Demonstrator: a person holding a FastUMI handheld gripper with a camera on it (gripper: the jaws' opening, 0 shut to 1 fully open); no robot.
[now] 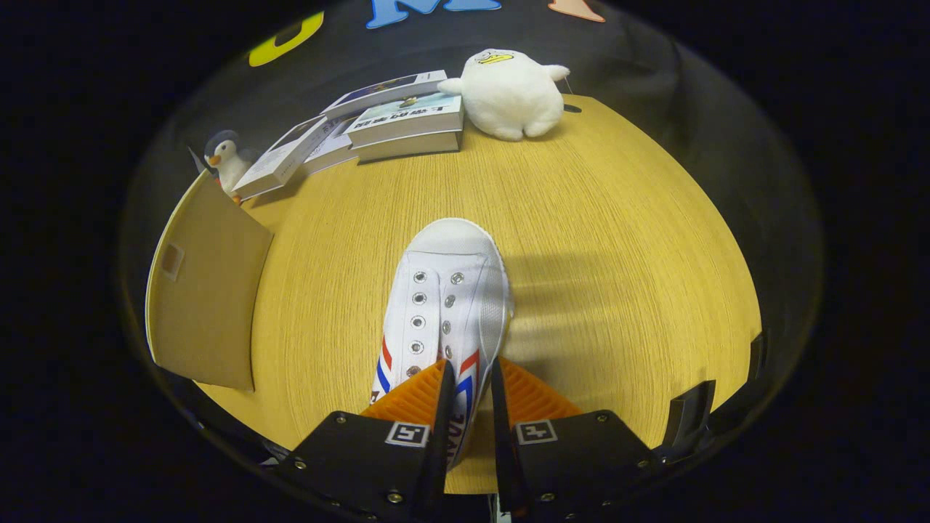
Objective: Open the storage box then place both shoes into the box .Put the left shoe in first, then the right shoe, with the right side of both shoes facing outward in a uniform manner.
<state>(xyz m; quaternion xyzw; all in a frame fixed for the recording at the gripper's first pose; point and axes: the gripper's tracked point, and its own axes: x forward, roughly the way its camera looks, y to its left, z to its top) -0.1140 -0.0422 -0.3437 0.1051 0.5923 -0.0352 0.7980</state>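
Wood-grain table (pixel 617 240), round-edged, black cloth wall behind. White canvas shoe (pixel 443 305), red and blue side stripes, metal eyelets, no laces, toe pointing away; side lettering too cut off to read. Tool (pixel 470 385) closed on the shoe's side wall. Cardboard box flap (pixel 207 290) leftward. Far edge: books (pixel 378 127), white plush duck (pixel 512 91), small penguin toy (pixel 225 161)

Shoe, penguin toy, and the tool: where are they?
white shoe (pixel 447 290), gripper view, on its laced tongue.
penguin toy (pixel 227 161), gripper view, on its belly.
tool (pixel 471 392), gripper view, midway between fingertips, both pressing the shoe's side wall.
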